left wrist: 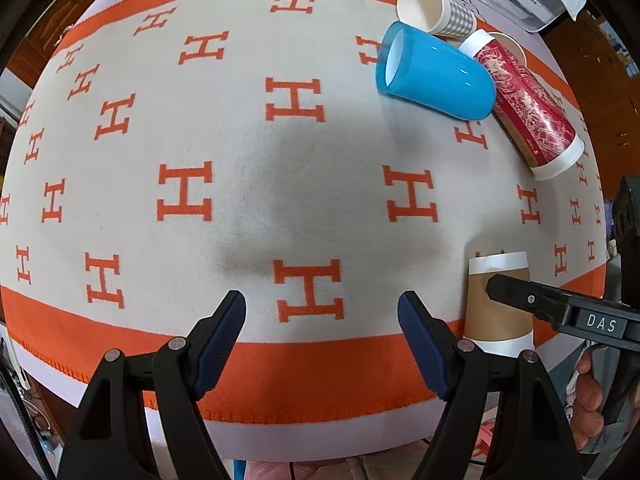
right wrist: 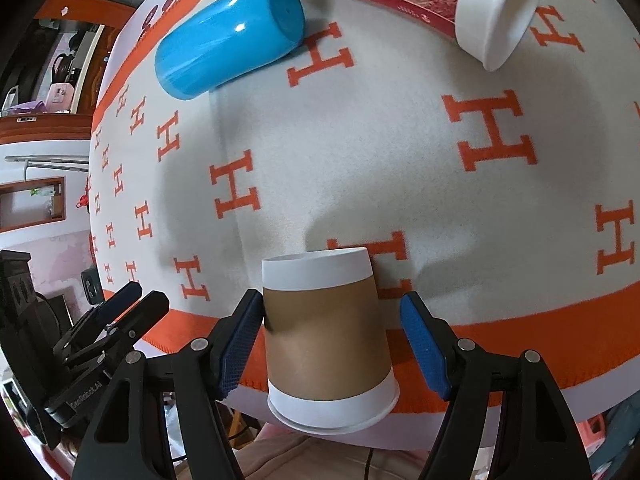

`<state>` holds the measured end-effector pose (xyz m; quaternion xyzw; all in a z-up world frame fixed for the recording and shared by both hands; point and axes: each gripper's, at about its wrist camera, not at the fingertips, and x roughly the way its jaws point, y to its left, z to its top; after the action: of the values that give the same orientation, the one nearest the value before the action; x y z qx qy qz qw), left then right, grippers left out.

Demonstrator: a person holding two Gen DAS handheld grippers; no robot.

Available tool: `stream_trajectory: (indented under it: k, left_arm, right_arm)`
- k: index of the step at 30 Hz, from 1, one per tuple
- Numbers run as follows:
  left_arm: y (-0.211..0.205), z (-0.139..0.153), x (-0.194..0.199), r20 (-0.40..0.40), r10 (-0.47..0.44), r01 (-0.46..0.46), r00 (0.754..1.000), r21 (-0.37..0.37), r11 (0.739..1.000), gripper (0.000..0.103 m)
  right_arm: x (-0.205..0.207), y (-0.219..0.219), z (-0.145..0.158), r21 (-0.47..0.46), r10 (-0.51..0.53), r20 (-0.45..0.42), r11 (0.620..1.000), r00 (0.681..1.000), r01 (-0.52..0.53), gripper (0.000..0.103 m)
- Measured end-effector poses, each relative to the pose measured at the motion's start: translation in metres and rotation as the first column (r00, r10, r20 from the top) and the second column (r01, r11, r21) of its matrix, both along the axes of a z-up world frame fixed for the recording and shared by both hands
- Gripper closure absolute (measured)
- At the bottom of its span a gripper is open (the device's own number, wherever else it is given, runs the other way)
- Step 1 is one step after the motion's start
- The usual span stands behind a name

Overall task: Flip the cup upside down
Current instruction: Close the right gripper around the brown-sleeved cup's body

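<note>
In the left wrist view, a cream blanket with orange H letters (left wrist: pixel 240 152) covers the table. The left gripper (left wrist: pixel 322 312) hangs wide open, empty. At two o'clock lie a glossy blue cup (left wrist: pixel 436 76), a red patterned paper cup (left wrist: pixel 528 112) and a checked paper cup (left wrist: pixel 436 10), each showing nothing inside.

In the right wrist view, the right gripper (right wrist: pixel 332 320) stands spread around the brown-and-white paper cup (right wrist: pixel 328 340), rim down at six o'clock; the left pad touches it, the right pad stands apart.

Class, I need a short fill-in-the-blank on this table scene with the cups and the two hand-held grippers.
1. The brown paper cup sits between the fingers of the ____ gripper.
2. The left gripper holds ____.
3. The blue cup lies on its ____.
4. The cloth is patterned with the orange letter ____.

Missing words: right; nothing; side; H
</note>
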<state>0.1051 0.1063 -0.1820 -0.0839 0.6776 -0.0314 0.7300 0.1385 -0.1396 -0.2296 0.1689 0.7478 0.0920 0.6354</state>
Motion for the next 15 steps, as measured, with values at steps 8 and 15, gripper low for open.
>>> stream_trajectory:
  k: [8,15]
  left_arm:
    - [-0.004,-0.003,0.001,-0.002,-0.011,0.011,1.000,0.001,1.000,0.026]
    - [-0.010,0.013,-0.003,0.064,-0.009,0.008,0.998,0.016,1.000,0.026]
  right_arm:
    - [-0.002,0.007,0.008,0.025,0.028,0.027,0.999,0.999,-0.028,0.041]
    - [-0.010,0.010,0.056,-0.006,0.030,0.326,1.000,0.945,-0.029,0.041]
